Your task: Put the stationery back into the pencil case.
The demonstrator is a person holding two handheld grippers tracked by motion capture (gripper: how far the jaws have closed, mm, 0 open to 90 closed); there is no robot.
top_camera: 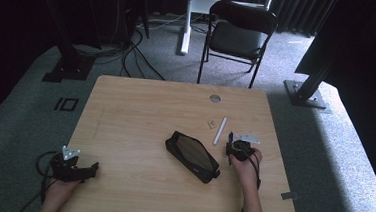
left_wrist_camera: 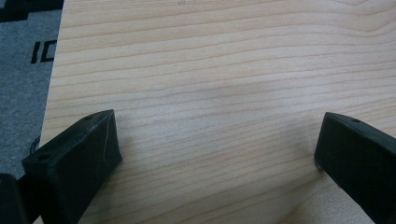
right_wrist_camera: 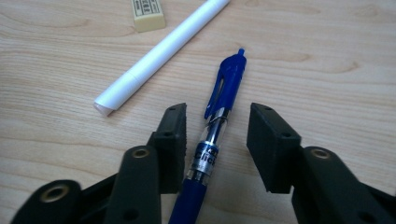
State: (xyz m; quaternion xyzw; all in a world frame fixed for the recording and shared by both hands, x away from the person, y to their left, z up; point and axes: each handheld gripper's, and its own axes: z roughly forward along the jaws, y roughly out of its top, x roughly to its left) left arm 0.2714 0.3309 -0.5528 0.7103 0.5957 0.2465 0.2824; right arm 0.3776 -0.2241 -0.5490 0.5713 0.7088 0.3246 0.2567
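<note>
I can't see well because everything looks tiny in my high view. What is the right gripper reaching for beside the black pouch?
Observer: A blue pen, a clicky one with a clear middle. It lies between the jaws of the right gripper.
Operator: Is it squeezing the pen yet?
Observer: Not yet. One jaw is right against it, but the other stands clear.
Operator: What's the little thing by the white stick?
Observer: An eraser, pale yellow with printed letters.
</note>
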